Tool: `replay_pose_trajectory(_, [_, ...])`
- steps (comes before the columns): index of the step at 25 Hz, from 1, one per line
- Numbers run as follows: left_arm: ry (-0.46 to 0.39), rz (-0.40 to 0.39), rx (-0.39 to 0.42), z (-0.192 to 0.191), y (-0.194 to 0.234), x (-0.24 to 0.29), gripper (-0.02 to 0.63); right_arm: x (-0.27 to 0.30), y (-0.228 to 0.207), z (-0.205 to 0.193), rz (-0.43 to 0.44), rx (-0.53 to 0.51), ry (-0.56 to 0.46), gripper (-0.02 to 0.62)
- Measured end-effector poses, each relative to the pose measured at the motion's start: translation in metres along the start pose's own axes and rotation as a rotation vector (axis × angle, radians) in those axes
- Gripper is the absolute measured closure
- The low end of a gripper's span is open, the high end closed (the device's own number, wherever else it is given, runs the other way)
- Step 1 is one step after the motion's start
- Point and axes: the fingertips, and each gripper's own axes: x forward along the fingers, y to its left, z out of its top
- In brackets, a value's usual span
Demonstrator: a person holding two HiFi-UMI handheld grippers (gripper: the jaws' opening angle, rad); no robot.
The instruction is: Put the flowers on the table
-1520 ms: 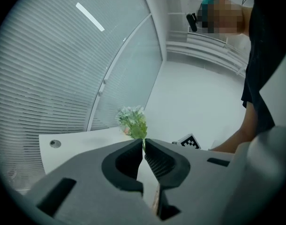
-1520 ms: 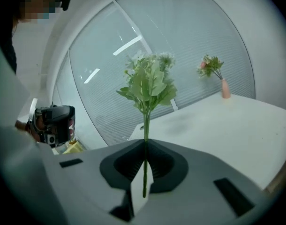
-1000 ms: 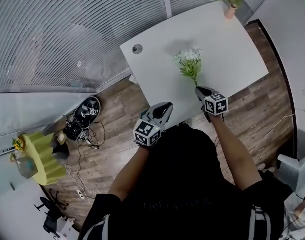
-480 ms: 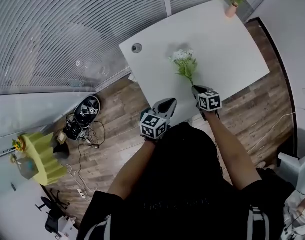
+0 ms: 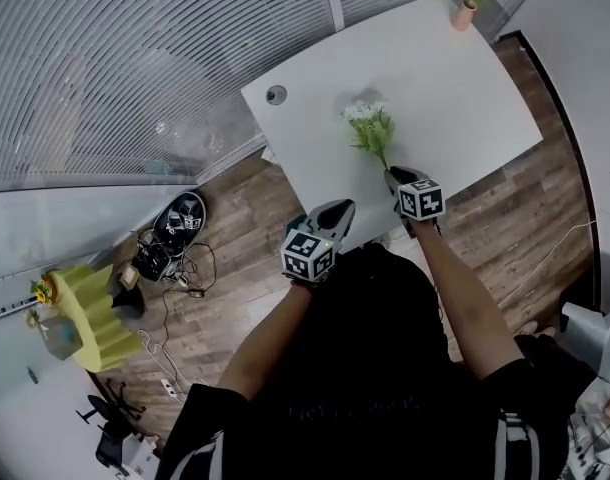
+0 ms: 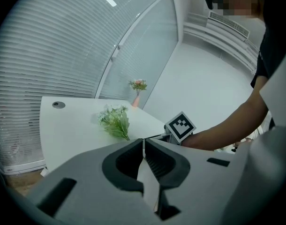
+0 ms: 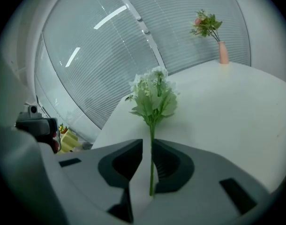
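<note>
In the head view, the right tool [image 5: 393, 176] is holding the flowers [image 5: 370, 126] out over the worktop [image 5: 465, 78], near its front edge, and the left tool [image 5: 335, 210] is hovering just short of it. In the left gripper view, that tool's jaws are pressing together on nothing. In the right gripper view, the jaws are pinching only the thin stem, so I'd guess letting go too high risks the flowers rolling off that edge.
</note>
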Motion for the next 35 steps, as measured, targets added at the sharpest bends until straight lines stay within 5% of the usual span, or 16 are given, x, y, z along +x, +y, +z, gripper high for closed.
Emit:
replay_pose_trajectory(4, [-0.031,0.001,0.009,0.004,-0.003,-0.003,0.580,-0.019,0.012,0.002,0.029,-0.003,-0.032,0.555])
replay_pose_trajectory(15, [-0.083,-0.052,0.028,0.017,-0.025,-0.009,0.580,-0.079,0.079,0.036,0.137,-0.211,-0.264,0.558])
replay_pose_trajectory(27, [-0.225,-0.129,0.242,0.085,-0.068,-0.040,0.580,-0.148,0.131,0.081,0.128,-0.372,-0.464,0.558])
replay_pose_trajectory(35, [-0.293,-0.148,0.310,0.115,-0.096,-0.060,0.580,-0.193,0.158,0.095,0.143,-0.436,-0.563,0.558])
